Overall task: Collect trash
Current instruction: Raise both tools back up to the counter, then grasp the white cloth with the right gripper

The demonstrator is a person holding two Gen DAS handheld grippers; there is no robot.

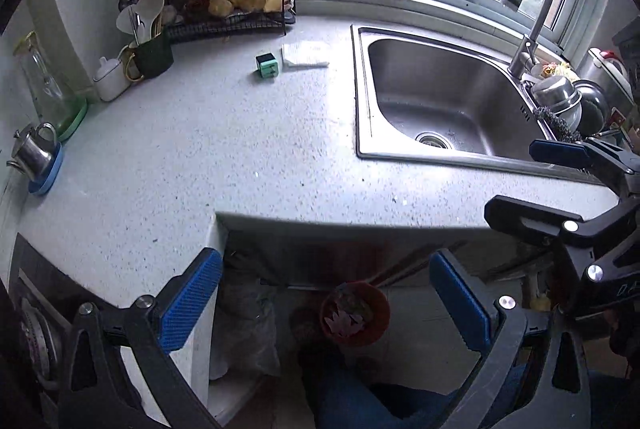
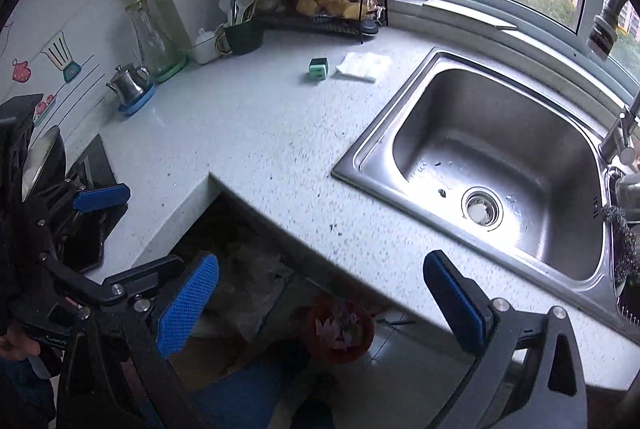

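Grippers: both held over the front edge of the countertop (image 1: 200,157), neither touching anything.
Left gripper (image 1: 326,303): blue-padded fingers (image 1: 190,303) spread wide apart, nothing between them; it hangs above the inner corner of the counter, looking down at the floor gap below.
Right gripper (image 2: 320,301): fingers (image 2: 188,305) likewise wide apart and holding nothing; in the left wrist view it shows at the right edge, near the front rim of the sink.
Below the fingers: red bin (image 1: 355,313) on the floor under the counter edge, with pinkish scraps lying inside; it appears between the fingertips in both views.
Beside the bin: crumpled translucent plastic bag (image 1: 246,329) on the floor, to its left.
Sink (image 2: 360,153): stainless, set in the counter to the right, with some white residue in its drain (image 2: 482,209).
Trash on the counter: folded white napkin (image 1: 306,54) near the sink's far left corner, well apart from both grippers.
Next to the napkin: small green and black cube (image 1: 267,67), just to its left, not touching it.
Back corner: wire rack (image 1: 232,9), dark utensil holder (image 1: 154,55), white lidded pot (image 1: 110,79).
Left wall side: small steel teapot (image 2: 130,85) on a blue coaster.
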